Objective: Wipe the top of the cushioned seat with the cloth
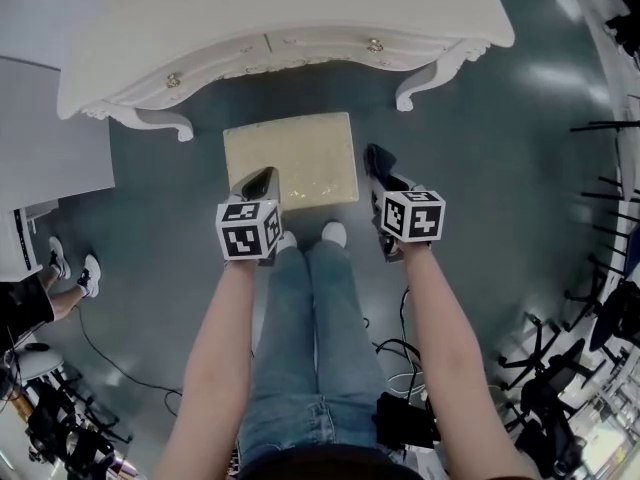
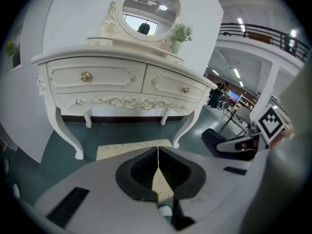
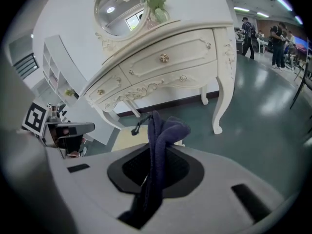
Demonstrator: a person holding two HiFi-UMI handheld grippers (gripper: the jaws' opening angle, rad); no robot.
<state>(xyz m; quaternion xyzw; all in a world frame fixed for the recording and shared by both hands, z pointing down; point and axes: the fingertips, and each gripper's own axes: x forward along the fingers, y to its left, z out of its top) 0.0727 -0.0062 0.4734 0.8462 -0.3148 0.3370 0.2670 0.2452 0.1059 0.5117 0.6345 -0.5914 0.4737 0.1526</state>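
1. I take the cushioned seat (image 1: pixel 290 158) as my reference: a pale, rectangular pad on the grey-green floor, its top bare.
2. The left gripper (image 1: pixel 262 180) is over the seat's near edge, a little left of its middle. In the left gripper view its jaws are pressed together with nothing between them, and the seat (image 2: pixel 126 150) shows just past their tips.
3. The right gripper (image 1: pixel 378 163) is just off the seat's right side, near the front corner. Its jaws are clamped on the dark blue cloth (image 3: pixel 158 145), which sticks up past the tips in a bunched fold and trails back between the jaws.
4. From the head view the cloth (image 1: pixel 377 156) is beside the seat, not on it.
5. The white dressing table (image 1: pixel 280 28) stands past the seat's far side, with a round mirror (image 2: pixel 150 6) on top.
6. The person's white shoes (image 1: pixel 333 233) are at the seat's near edge.
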